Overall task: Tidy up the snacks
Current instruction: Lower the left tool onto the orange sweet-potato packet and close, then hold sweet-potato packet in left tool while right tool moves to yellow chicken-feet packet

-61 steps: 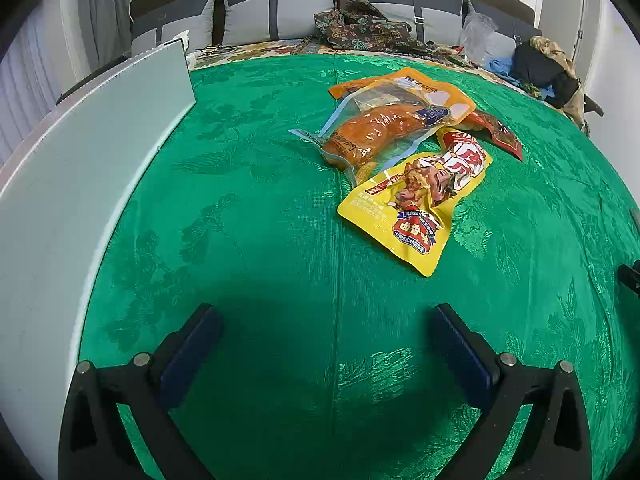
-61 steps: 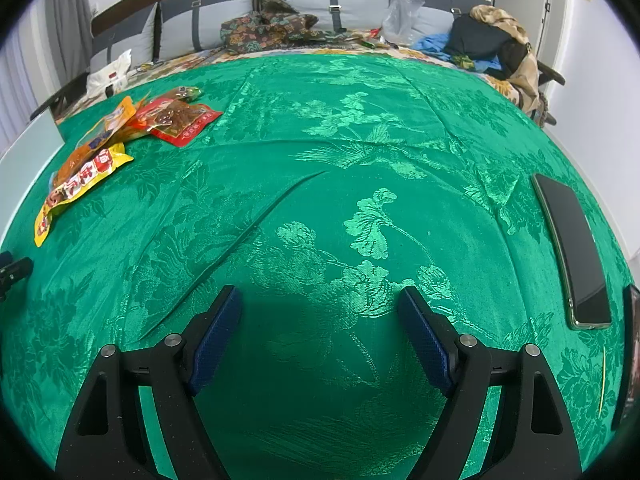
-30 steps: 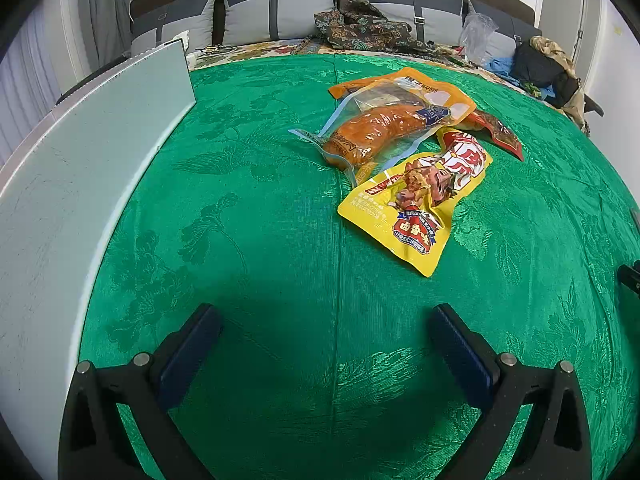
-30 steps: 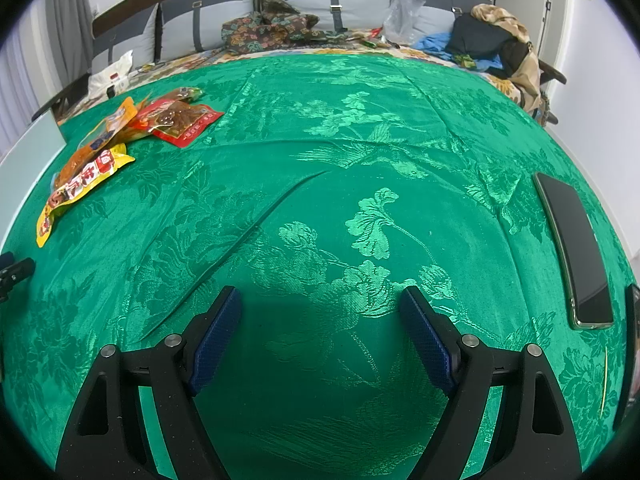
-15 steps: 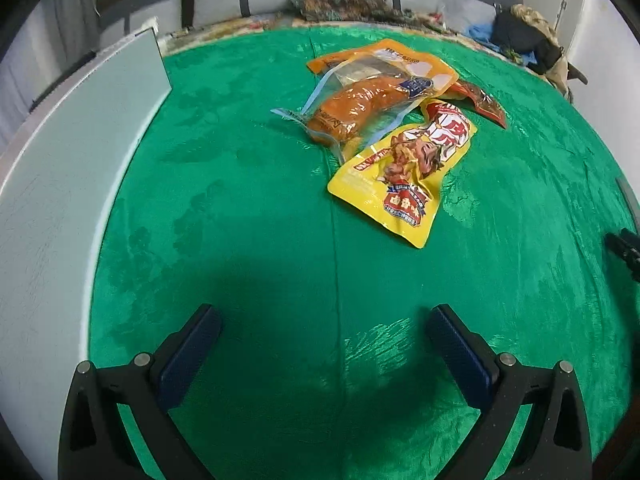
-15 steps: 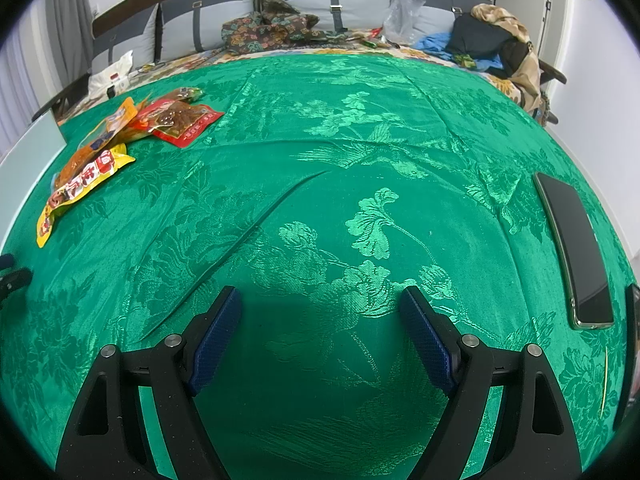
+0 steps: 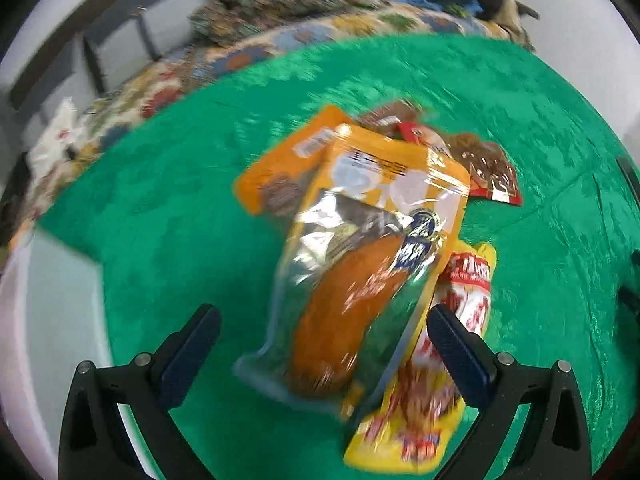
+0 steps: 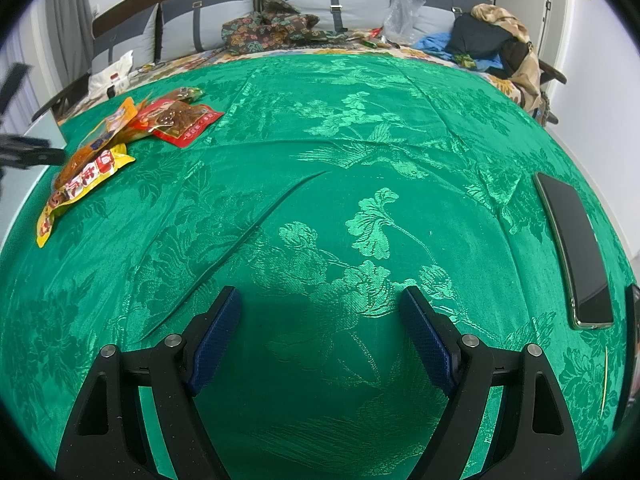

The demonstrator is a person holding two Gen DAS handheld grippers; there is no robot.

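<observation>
At the far left a pale grey flat board (image 7: 52,320) lies along the edge of the green floral-patterned cloth (image 8: 360,160) that covers the surface. The left gripper (image 7: 320,332) hangs with its fingers spread wide above the snack pile. Between them lies the clear-and-orange pouch holding an orange-brown snack (image 7: 360,272), atop a yellow packet with red print (image 7: 432,400); the view is blurred, so contact is uncertain. An orange packet (image 7: 280,172) and a red packet (image 7: 488,172) lie farther off. To the right, the right gripper (image 8: 320,336) has its fingers spread over bare cloth, well apart from the snacks. A black phone (image 8: 572,240) lies at the far right.
</observation>
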